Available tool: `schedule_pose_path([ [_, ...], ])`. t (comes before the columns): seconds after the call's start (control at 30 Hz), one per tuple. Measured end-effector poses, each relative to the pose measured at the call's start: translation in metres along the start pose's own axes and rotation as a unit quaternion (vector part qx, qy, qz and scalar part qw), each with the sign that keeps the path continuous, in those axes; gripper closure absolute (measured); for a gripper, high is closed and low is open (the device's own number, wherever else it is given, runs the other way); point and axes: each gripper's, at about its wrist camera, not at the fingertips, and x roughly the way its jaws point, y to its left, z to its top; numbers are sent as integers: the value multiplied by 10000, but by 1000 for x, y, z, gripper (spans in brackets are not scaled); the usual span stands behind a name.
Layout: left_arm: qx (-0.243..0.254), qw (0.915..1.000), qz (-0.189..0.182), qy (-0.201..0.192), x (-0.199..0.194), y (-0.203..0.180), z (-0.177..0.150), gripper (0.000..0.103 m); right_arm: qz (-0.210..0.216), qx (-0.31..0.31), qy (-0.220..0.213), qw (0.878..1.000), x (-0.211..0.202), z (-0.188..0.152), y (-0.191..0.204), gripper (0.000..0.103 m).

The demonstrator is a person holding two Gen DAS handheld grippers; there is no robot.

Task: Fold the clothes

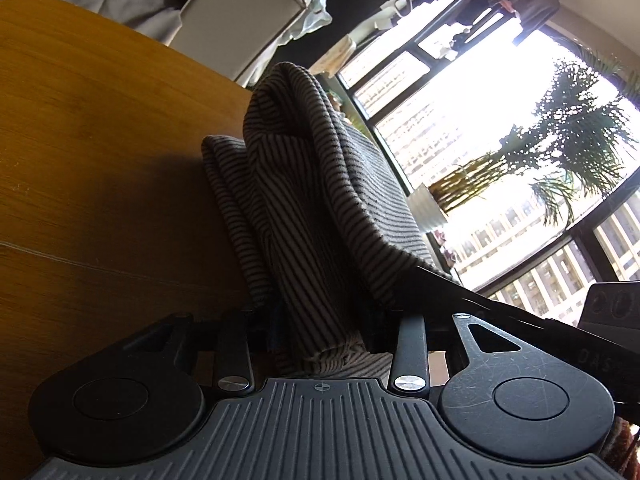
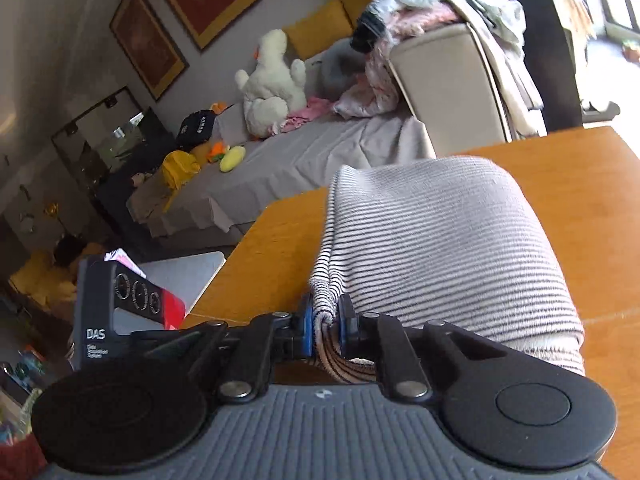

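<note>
**Striped cloth gripped over the table**

The grey, black-striped knit garment [image 2: 440, 248] hung bunched between my two grippers above the orange-brown wooden table [image 2: 580, 208], whose far edge and left corner lay close ahead, bare wood on either side. The black module [image 2: 100, 320] beside my right tool read "DAS". My right gripper [image 2: 327, 324] was nearly closed, its blue pads [image 2: 307, 322] pinching a fold. My left gripper [image 1: 320, 328] had cloth running between its fingers; how tightly, I couldn't tell.
</note>
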Motion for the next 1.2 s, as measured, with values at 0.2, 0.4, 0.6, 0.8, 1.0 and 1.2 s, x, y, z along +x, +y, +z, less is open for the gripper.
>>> schedule_pose_path([
  [0.2,43,9999,165,4,-7,-2,0,62,46,53,-223,9997,-1,-10,-5,91],
  [0.4,196,9966,666,-453,-35,-10,7,45,-204,-276,-230,9991,1,-21,-1,91],
  [0.6,390,9955,646,-566,-33,-27,24,38,-1064,-2070,-170,9724,12,-43,48,87],
  [0.8,1111,9897,858,-297,2,-51,30,39,-1291,-2941,21,9470,16,-50,69,78],
  [1.0,1564,9808,1155,-156,13,-57,23,45,-792,-2493,143,9651,-27,-17,48,27],
  [1.2,1547,9812,1148,-139,11,-53,21,43,-856,-1569,-236,9836,-52,32,0,5],
])
